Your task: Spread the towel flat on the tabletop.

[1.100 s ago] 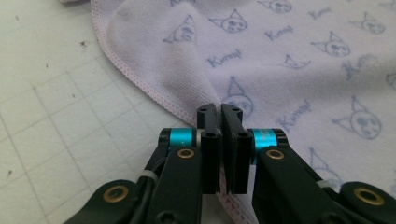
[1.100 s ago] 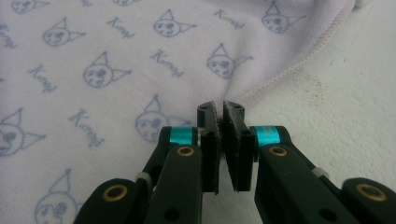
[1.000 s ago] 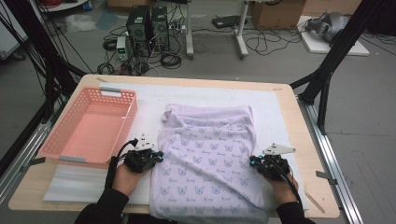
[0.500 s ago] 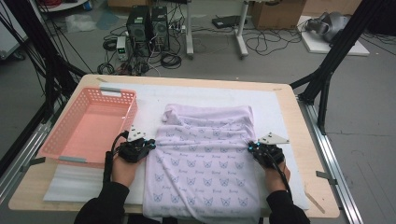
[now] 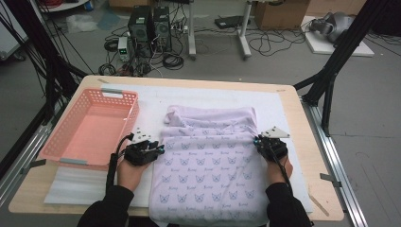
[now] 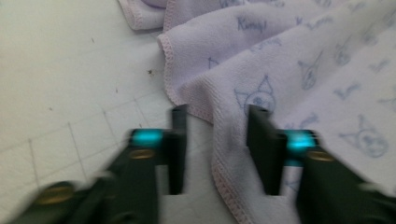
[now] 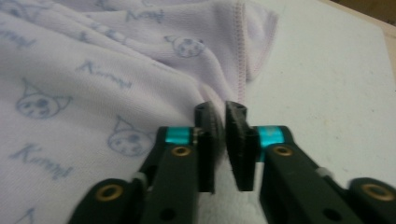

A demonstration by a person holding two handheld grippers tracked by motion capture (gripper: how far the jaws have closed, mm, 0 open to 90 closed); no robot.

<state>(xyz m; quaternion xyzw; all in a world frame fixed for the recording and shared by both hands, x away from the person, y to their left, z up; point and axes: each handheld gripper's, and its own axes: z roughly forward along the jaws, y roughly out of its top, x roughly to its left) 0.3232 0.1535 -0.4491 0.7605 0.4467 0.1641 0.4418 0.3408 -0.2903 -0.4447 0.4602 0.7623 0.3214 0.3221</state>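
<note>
Behind the desk [image 5: 302,118] I see a grey floor with two computer towers [image 5: 149,23], loose cables and black frame legs. On the desk lies a white mat [image 5: 213,97], and on that mat the lilac towel [image 5: 210,165] with its small cat-face print, spread from the mat's middle to the near edge, where it hangs over. Its far part is bunched into folds.

Taking the towel as my landmark: the pink basket [image 5: 118,111] sits to its left, just beside its left edge and apart from it, and nothing lies between the two but bare mat. To the towel's right the mat and desk show bare wood.

My left gripper [image 5: 158,149] sits at the towel's left edge, about halfway along. In the left gripper view [image 6: 217,140] its jaws have just been opening and stand moderately apart, with the stitched hem of the towel lying between them, and neither pad presses on it. My right gripper [image 5: 257,141] sits at the towel's right edge, level with the folds. In the right gripper view [image 7: 219,128] its jaws have also just been opening, to a narrow gap; a pinch of cloth sits at the tips, and I cannot tell whether the pads grip it.
</note>
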